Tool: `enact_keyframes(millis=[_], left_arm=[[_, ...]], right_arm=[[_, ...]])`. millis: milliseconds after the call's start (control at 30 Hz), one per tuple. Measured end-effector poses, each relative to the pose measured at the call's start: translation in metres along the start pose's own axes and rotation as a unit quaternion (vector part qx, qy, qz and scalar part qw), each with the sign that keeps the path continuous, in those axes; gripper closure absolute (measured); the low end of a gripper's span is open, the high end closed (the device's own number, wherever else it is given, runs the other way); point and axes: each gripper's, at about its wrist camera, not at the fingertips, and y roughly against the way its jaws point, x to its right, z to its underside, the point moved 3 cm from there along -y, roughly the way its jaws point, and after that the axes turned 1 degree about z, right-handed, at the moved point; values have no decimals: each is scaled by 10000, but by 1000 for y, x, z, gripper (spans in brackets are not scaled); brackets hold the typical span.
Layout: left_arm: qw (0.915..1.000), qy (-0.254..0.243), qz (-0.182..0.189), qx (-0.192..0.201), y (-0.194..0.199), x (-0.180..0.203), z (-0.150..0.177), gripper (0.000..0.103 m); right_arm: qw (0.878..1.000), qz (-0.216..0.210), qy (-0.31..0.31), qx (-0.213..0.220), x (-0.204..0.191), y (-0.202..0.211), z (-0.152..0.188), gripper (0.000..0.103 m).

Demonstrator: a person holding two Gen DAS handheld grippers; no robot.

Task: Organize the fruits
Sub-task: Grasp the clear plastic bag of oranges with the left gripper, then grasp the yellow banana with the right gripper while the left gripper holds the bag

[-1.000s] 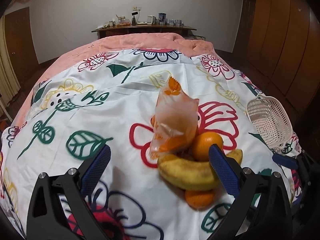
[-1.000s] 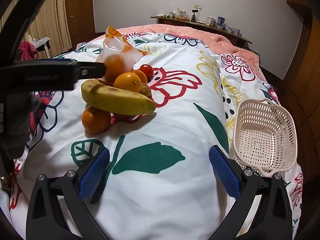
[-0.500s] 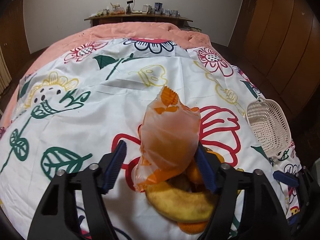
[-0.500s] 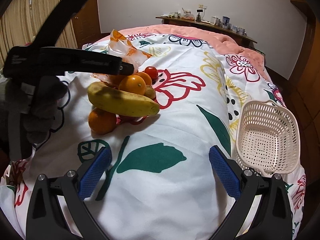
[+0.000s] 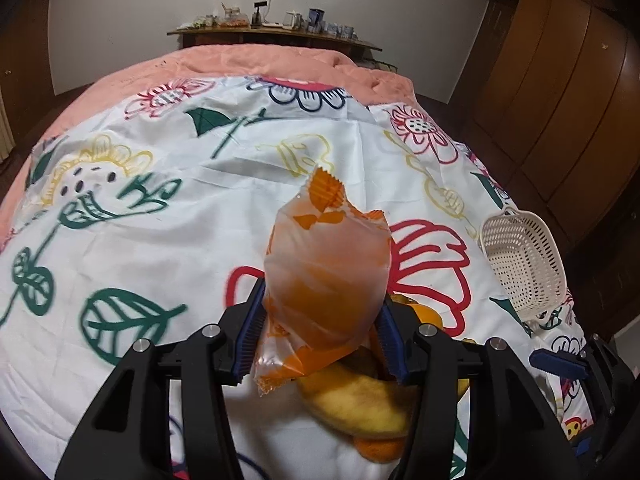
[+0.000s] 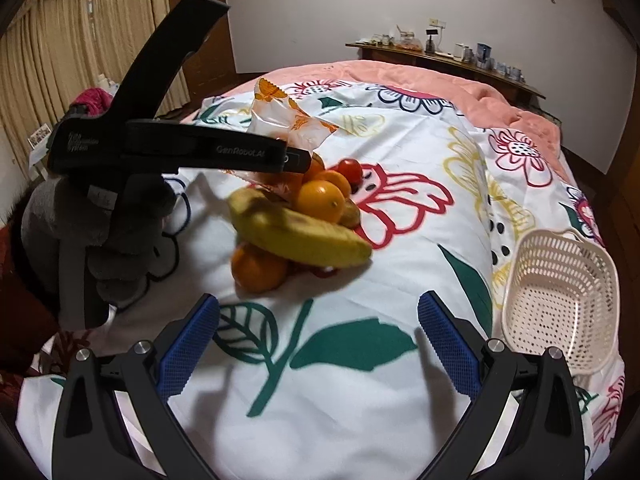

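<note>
1. Fruits (image 6: 300, 216) are lying piled mid-bed, basket (image 6: 560, 300) sitting empty at their 3 o'clock.
2. Left tongs (image 5: 320, 328) have just been closing, now pinching the wrapped bag (image 5: 326, 276) to lift it clear.
3. Right tongs (image 6: 318, 344) are waiting wide, empty.

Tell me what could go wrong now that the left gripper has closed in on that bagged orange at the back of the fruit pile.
1. The left gripper has just been closing on the plastic-wrapped orange; the loose slippery film may slide between the pads.
2. The wrapper lies against the banana and loose oranges; lifting could drag or roll them across the soft bedspread.
3. The basket sits near the bed's edge; a heavy drop might tip it off.
</note>
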Motion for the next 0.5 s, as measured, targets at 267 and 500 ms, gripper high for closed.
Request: enact_keyframes(millis=[267, 500], left_arm=[[9989, 92, -414, 193, 20, -18, -2, 50], [9976, 184, -565, 346, 36, -30, 1, 50]], right_arm=[[9993, -355, 91, 33, -8, -12, -21, 5], [9942, -1022, -206, -249, -2, -38, -44, 5]])
